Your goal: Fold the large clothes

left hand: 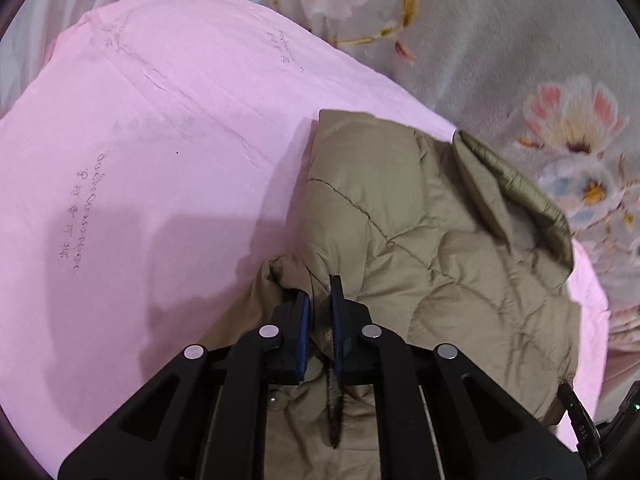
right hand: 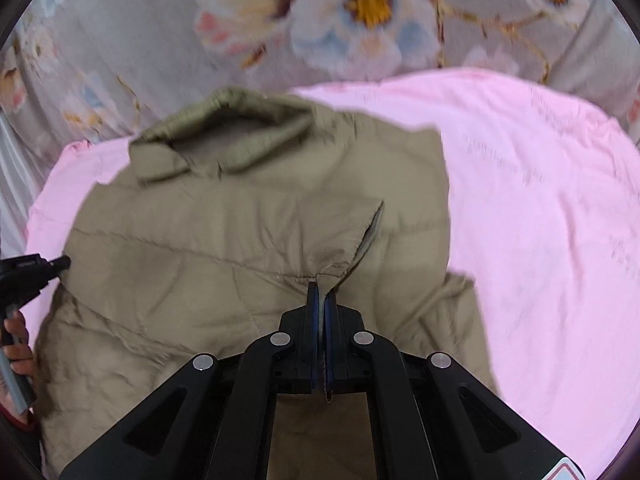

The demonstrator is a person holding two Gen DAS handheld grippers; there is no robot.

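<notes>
A khaki quilted jacket (right hand: pixel 224 240) lies on a pink sheet (right hand: pixel 540 200) spread over a flower-printed bedcover (right hand: pixel 360 12), its collar (right hand: pixel 224 132) at the far end. The right claw (right hand: pixel 321 296) is pressed together on a thin fold of the jacket's edge — cloth shows between its blue pads. The left claw (left hand: pixel 320 300) pinches a bunched ridge of the jacket (left hand: pixel 420 240) near its left border, the pads nearly meeting on the fabric. In the right wrist view the left claw's black body and the hand (right hand: pixel 18 344) holding it appear at the left edge, beside the jacket.
</notes>
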